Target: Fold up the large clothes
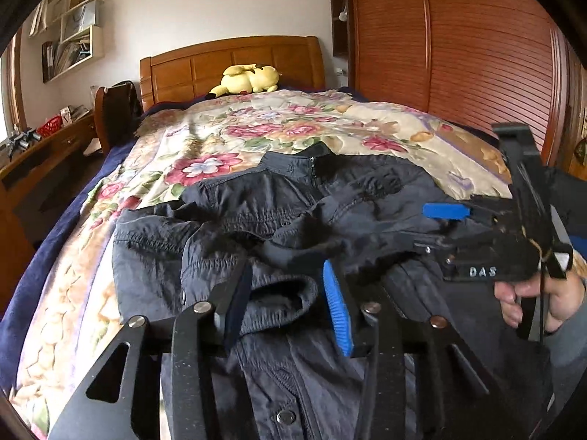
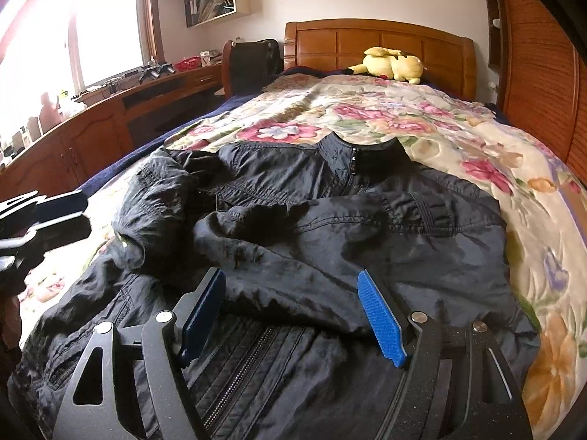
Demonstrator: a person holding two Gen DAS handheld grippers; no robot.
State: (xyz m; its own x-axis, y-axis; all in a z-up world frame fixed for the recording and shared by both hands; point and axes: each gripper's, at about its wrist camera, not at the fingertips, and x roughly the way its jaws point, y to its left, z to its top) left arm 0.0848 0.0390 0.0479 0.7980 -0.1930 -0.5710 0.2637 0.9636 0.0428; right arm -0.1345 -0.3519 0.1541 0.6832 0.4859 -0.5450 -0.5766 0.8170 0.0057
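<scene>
A black zip jacket (image 1: 279, 216) lies front up on the flowered bedspread, collar toward the headboard, both sleeves folded across the chest; it also shows in the right wrist view (image 2: 330, 227). My left gripper (image 1: 290, 293) is open, its blue pads straddling a sleeve cuff (image 1: 279, 297) without closing on it. My right gripper (image 2: 293, 311) is open just above the jacket's lower front by the zipper. The right gripper also shows in the left wrist view (image 1: 445, 212), at the right, held by a hand. The left gripper also shows in the right wrist view (image 2: 55, 212), at the left edge.
The flowered bedspread (image 2: 422, 121) covers the bed. A yellow plush toy (image 2: 392, 64) lies by the wooden headboard (image 2: 367, 40). A wooden wardrobe (image 1: 477, 55) stands on the right, a desk and cabinets (image 2: 110, 117) with clutter on the left under the window.
</scene>
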